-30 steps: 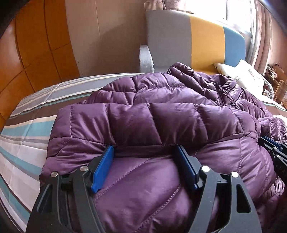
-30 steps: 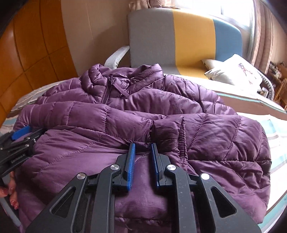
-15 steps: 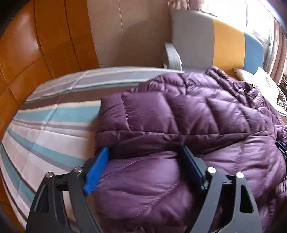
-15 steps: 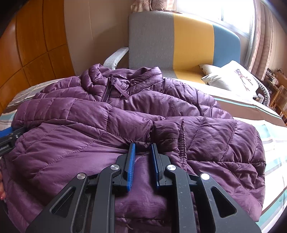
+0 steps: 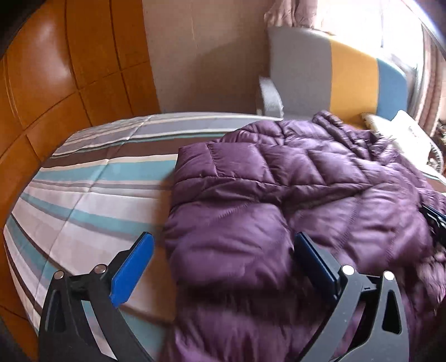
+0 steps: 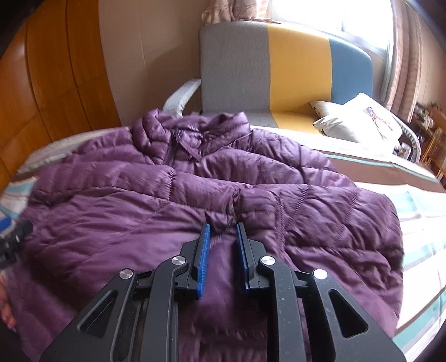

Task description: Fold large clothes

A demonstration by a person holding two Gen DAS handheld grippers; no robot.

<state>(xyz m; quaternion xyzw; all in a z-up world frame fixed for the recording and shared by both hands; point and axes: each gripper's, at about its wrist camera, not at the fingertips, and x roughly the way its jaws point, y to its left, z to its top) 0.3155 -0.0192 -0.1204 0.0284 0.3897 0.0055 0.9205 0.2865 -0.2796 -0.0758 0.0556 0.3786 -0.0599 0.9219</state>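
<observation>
Daylight pours in from the window (image 6: 329,12) at the top right of both my views, blown out to white, and it glares off the wood panels (image 5: 55,55) on the left. The jacket (image 6: 195,200) is evenly lit with soft shadows in its quilting, though its near folds smear with motion blur. The fisheye bends every edge, and the corners go black.
</observation>
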